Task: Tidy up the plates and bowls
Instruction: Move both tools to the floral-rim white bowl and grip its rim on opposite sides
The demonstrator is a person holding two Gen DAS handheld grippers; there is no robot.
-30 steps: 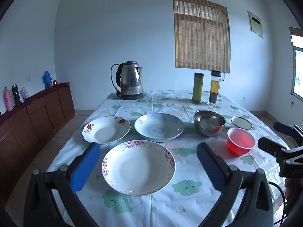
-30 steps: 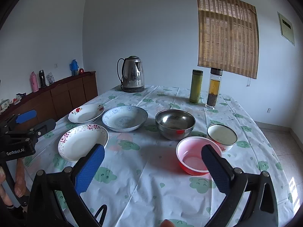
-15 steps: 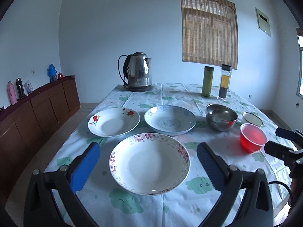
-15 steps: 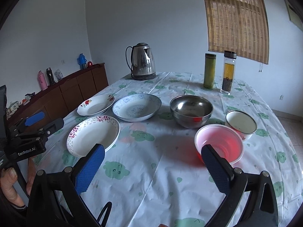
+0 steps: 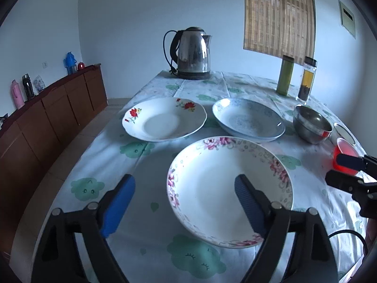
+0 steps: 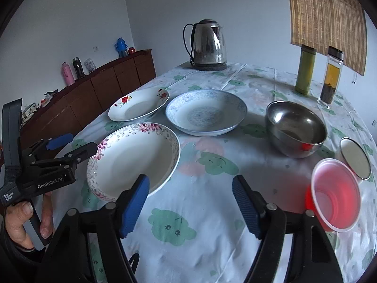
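Note:
Three plates lie on the table: a pink-flowered one (image 5: 231,188) (image 6: 134,158) nearest, a red-flowered one (image 5: 165,119) (image 6: 139,105) and a blue-patterned one (image 5: 248,119) (image 6: 206,112) behind it. To the right stand a steel bowl (image 5: 312,123) (image 6: 295,128), a red plastic bowl (image 5: 344,155) (image 6: 334,194) and a small white bowl (image 6: 355,158). My left gripper (image 5: 183,184) (image 6: 75,145) hovers at the pink-flowered plate's left rim with its jaws closing, and no pad presses on the plate. My right gripper (image 6: 190,184) (image 5: 339,169) is also closing, over bare cloth between that plate and the red bowl, with nothing between its fingers.
A steel kettle (image 5: 192,54) stands at the table's far end. A green bottle (image 5: 285,75) and a clear tea bottle (image 5: 306,80) stand at the far right. A wooden sideboard (image 5: 47,118) runs along the left wall. A person's hand (image 6: 23,221) holds the left gripper.
Both grippers have come forward and down toward the table, and their jaws have narrowed. The pink-flowered plate now sits under the left gripper's right finger. No dish has moved.

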